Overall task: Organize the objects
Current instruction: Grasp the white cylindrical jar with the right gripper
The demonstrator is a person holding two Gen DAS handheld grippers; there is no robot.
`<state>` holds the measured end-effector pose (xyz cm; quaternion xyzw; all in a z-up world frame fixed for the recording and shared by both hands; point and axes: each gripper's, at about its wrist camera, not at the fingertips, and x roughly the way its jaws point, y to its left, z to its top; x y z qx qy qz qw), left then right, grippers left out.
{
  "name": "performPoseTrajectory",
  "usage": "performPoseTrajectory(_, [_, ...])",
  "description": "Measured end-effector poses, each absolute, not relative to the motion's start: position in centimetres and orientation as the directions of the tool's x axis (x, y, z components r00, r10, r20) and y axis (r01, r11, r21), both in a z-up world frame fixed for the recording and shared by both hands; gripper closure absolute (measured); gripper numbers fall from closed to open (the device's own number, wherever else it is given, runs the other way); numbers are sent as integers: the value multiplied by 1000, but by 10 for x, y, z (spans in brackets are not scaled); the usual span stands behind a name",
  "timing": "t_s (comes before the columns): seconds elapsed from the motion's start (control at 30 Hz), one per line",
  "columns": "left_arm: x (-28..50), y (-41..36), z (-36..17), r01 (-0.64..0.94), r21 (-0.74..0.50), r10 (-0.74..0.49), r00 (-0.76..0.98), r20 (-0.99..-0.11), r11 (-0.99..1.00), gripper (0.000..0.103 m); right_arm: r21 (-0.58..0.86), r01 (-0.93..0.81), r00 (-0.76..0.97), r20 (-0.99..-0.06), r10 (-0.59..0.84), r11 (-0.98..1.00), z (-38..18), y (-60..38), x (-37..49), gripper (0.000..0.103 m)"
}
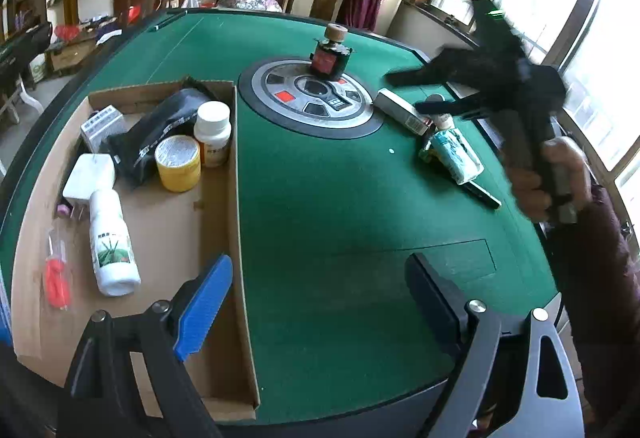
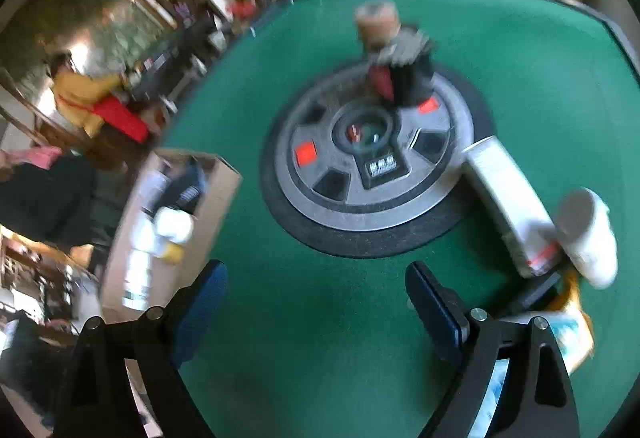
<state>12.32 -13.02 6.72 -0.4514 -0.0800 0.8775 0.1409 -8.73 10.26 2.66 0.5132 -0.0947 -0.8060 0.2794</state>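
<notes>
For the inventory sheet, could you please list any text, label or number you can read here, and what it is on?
No text can be read with confidence.
white bottle: green label with small characters, too small.
yellow jar: printed lid, too small.
white-capped bottle: label blurred.
black pouch: white print, too small.
centre panel: white characters, blurred.
long white box: print unreadable.

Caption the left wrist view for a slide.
Open left gripper over green felt table, beside brown cardboard box of bottles.
</notes>
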Motion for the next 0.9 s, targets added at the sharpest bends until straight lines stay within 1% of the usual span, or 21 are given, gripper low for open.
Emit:
performPoseTrajectory(0.07, [123, -130, 65, -175, -277, 327, -550, -769, -945, 15, 372, 269, -458, -762, -458, -888, 46, 133, -84, 9])
performPoseTrajectory(0.13, [122, -129, 62, -169, -289, 334, -542, -771, -942, 15, 257, 179, -558, -769, -313, -950, 54, 157, -83, 9])
performPoseTrajectory(0.2, [122, -129, 58, -167, -294, 337, -535, -775, -941, 16, 192, 125, -587, -777, -229, -973, 48, 175, -84, 9])
performPoseTrajectory(0.3, [122, -126, 55, -169, -299, 343, -523, -781, -939, 15, 109, 72, -585, -800, -131, -991, 33, 189, -93, 9])
performPoseTrajectory(0.37, [122, -123, 54, -168, -295, 338, -518, -785, -941, 15, 58, 67, -591, -802, -87, -996, 28, 195, -98, 9])
performPoseTrajectory(0.47, [122, -121, 54, -167, -288, 332, -515, -790, -943, 15, -69, 95, -614, -789, -4, -993, 11, 179, -101, 10])
performPoseTrajectory(0.5, [122, -120, 55, -167, -285, 330, -516, -791, -944, 15, -102, 110, -618, -786, 13, -989, 7, 175, -104, 13])
performPoseTrajectory(0.53, [122, -120, 56, -167, -283, 328, -517, -790, -945, 15, -127, 132, -613, -790, 20, -983, 1, 172, -107, 22])
performPoseTrajectory(0.57, [122, -119, 57, -166, -281, 326, -520, -790, -945, 15, -121, 140, -596, -803, 14, -983, -3, 173, -110, 31])
performPoseTrajectory(0.6, [122, -119, 58, -166, -280, 325, -521, -789, -946, 15, -80, 136, -592, -806, -16, -987, -3, 176, -111, 44])
performPoseTrajectory(0.63, [121, -118, 58, -166, -278, 323, -521, -790, -946, 15, -41, 127, -582, -812, -41, -991, -2, 180, -111, 52])
performPoseTrajectory(0.67, [120, -118, 58, -165, -277, 322, -520, -791, -947, 15, 1, 109, -570, -820, -64, -994, -2, 186, -112, 58])
performPoseTrajectory(0.7, [119, -117, 59, -166, -277, 322, -519, -792, -946, 15, 62, 92, -552, -827, -103, -994, -2, 195, -112, 67])
performPoseTrajectory(0.77, [116, -115, 61, -168, -279, 326, -517, -792, -945, 15, 181, 79, -532, -824, -195, -980, -4, 208, -111, 72])
performPoseTrajectory(0.83, [110, -111, 63, -173, -277, 326, -520, -789, -945, 16, 289, 72, -512, -810, -284, -955, -7, 222, -104, 80])
performPoseTrajectory(0.9, [101, -105, 66, -174, -270, 321, -524, -789, -947, 16, 400, 75, -481, -788, -384, -914, -13, 233, -96, 83])
